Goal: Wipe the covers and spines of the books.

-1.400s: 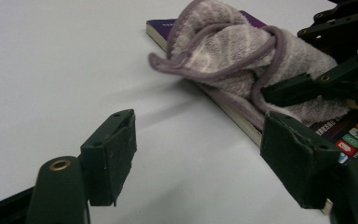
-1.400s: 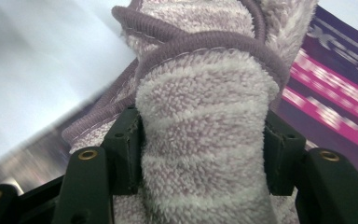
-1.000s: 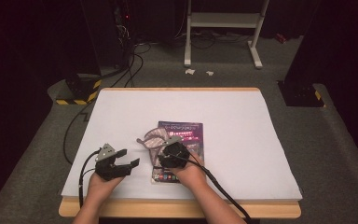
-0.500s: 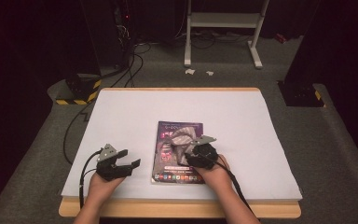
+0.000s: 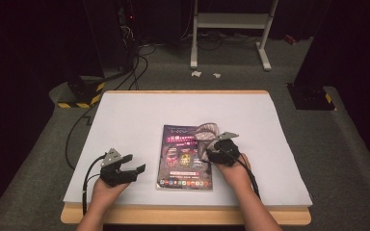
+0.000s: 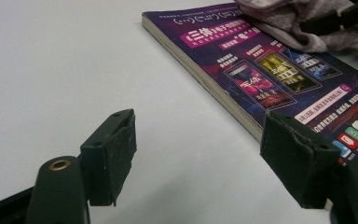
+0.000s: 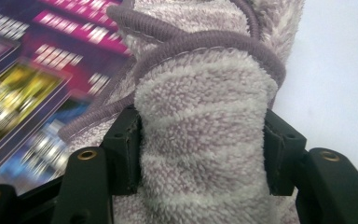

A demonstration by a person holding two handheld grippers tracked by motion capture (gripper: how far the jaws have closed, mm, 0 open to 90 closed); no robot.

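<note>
A purple magazine (image 5: 185,159) lies flat on the white table top (image 5: 139,115). My right gripper (image 5: 213,146) is over the magazine's upper right part, shut on a folded, purple-and-white striped terry cloth (image 5: 207,132) that rests on the cover. The right gripper view has both pads pressing the cloth (image 7: 205,84) from the sides, with the magazine (image 7: 23,93) blurred at the left. My left gripper (image 5: 134,164) sits on the table left of the magazine, jaws open and empty. In its own view the left gripper (image 6: 200,158) faces the magazine's edge (image 6: 270,70), with the cloth (image 6: 284,18) beyond.
The table's wooden front edge (image 5: 183,214) runs just below my hands. Bare white surface lies behind and to both sides of the magazine. On the floor beyond are cables (image 5: 135,62), a white stand (image 5: 231,29) and a yellow-black striped base (image 5: 82,94).
My right gripper has carried the cloth to the right across the magazine, from its left edge to its upper right part. The left gripper has stayed put.
</note>
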